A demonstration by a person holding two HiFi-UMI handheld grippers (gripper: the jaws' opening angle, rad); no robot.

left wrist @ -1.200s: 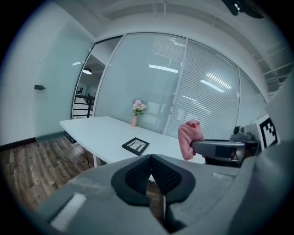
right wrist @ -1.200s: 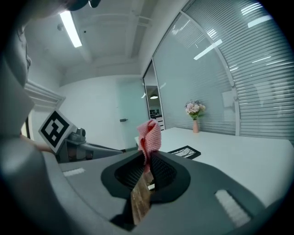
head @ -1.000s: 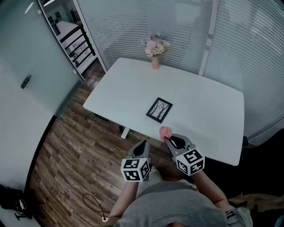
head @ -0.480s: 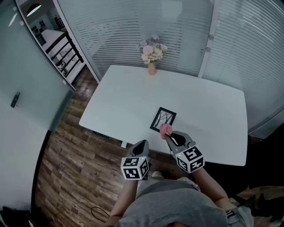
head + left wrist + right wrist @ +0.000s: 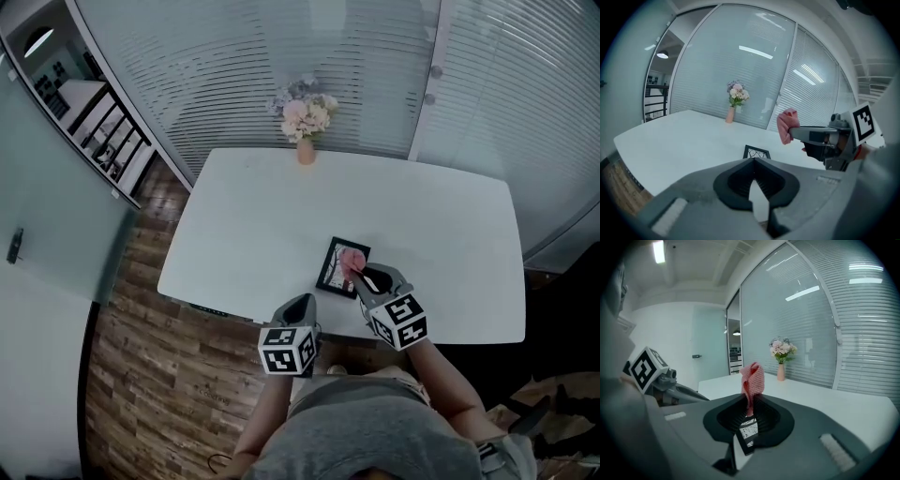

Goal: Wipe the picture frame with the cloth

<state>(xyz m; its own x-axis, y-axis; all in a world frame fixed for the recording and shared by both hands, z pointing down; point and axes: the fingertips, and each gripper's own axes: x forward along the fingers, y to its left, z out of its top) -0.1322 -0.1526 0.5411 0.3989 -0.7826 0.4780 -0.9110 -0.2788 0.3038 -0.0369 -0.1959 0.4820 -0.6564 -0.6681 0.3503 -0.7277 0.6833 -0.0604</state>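
A black picture frame (image 5: 338, 269) with a tree drawing lies flat near the front edge of the white table (image 5: 262, 216). My right gripper (image 5: 355, 275) is shut on a pink cloth (image 5: 352, 260), which hangs just over the frame's right part; whether it touches the glass I cannot tell. In the right gripper view the cloth (image 5: 753, 378) sticks up from the jaws, and the frame (image 5: 749, 431) shows below through them. My left gripper (image 5: 302, 301) is shut with nothing in it, at the table's front edge left of the frame. The left gripper view shows the frame (image 5: 756, 152) ahead and the cloth (image 5: 787, 125) to the right.
A vase of pale flowers (image 5: 303, 117) stands at the table's far edge. Slatted glass walls (image 5: 394, 66) curve behind the table. Wooden floor (image 5: 141, 375) lies to the left, with a doorway and a railing (image 5: 84, 122) beyond.
Both grippers have moved forward to the table. The right gripper has carried the pink cloth from in front of the table's edge to above the picture frame.
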